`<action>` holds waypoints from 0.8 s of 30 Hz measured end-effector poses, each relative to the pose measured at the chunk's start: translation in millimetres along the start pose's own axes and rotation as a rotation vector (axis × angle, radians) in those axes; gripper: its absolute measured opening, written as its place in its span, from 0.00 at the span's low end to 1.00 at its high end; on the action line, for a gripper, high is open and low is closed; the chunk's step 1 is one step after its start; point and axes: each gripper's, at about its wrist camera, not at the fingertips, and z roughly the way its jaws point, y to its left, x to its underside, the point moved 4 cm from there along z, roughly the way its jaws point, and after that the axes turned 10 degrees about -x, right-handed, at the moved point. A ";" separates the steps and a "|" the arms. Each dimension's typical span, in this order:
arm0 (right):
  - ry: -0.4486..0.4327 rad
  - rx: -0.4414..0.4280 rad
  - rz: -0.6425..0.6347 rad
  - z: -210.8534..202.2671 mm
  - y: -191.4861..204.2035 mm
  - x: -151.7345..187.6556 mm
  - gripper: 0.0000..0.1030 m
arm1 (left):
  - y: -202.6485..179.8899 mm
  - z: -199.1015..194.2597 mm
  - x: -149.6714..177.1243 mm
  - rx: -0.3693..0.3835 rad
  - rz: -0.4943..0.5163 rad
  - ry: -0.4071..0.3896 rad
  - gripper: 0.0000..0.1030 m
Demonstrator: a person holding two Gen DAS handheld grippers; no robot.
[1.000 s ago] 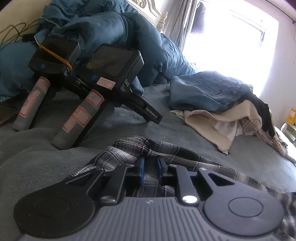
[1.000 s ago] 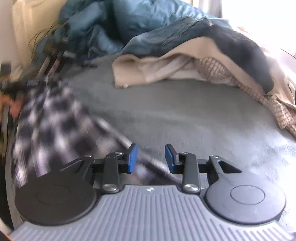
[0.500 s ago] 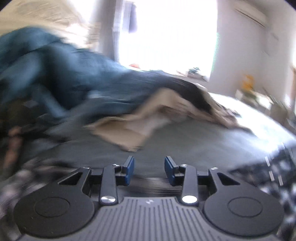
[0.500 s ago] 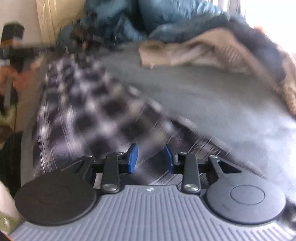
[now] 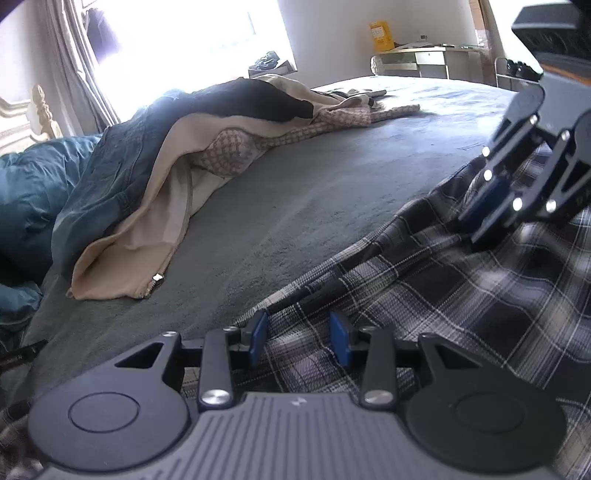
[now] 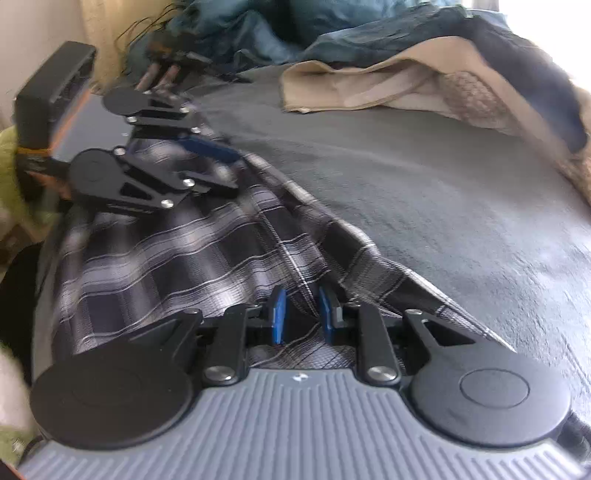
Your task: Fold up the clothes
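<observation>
Lying low over the bed point(image 5: 332, 192), the left gripper point(image 5: 300, 338) points forward along the grey cover with its jaws released; the blue pads point(image 5: 258, 334) stand apart, and the plaid shirt point(image 5: 443, 288) passes under and between them without being pinched. The right gripper point(image 6: 302, 314) is held equally low and level. Its jaws are narrowed, a ridge of the plaid cloth rises into the gap between the pads point(image 6: 277, 314), and whether they actually clamp it cannot be told. The shirt lies spread on the bed along its near edge, stretched between the two tools.

The left wrist view alone shows the right gripper point(image 5: 491, 218) from the side, tilted down at the upper right with its tips on the plaid fabric, and beyond it the bright window point(image 5: 192, 48), a curtain point(image 5: 74, 66) and a desk point(image 5: 417, 62) with a yellow box point(image 5: 380, 35). The right wrist view alone shows the left gripper point(image 6: 218, 162) lying across the far end of the shirt, a green sleeve point(image 6: 11, 177) behind it, and two spare grippers point(image 6: 166, 55) near the headboard. Both views include the clothes pile point(image 5: 177, 155) of denim, beige and checked garments, well apart from the shirt, and the blue duvet point(image 5: 26, 192).
</observation>
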 end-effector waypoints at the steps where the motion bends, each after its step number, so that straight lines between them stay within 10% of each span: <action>1: -0.008 -0.004 -0.002 -1.8 -0.7 -5.1 0.18 | 1.8 0.4 1.0 0.006 -0.009 0.000 0.38; 13: 0.048 -0.017 -0.023 26.1 -5.5 -30.8 0.15 | 10.3 8.4 -4.0 0.053 -0.035 -0.025 0.41; 24: -0.014 0.176 -0.206 12.2 24.3 -39.5 0.02 | 9.9 -2.8 -10.7 0.024 -0.037 -0.108 0.13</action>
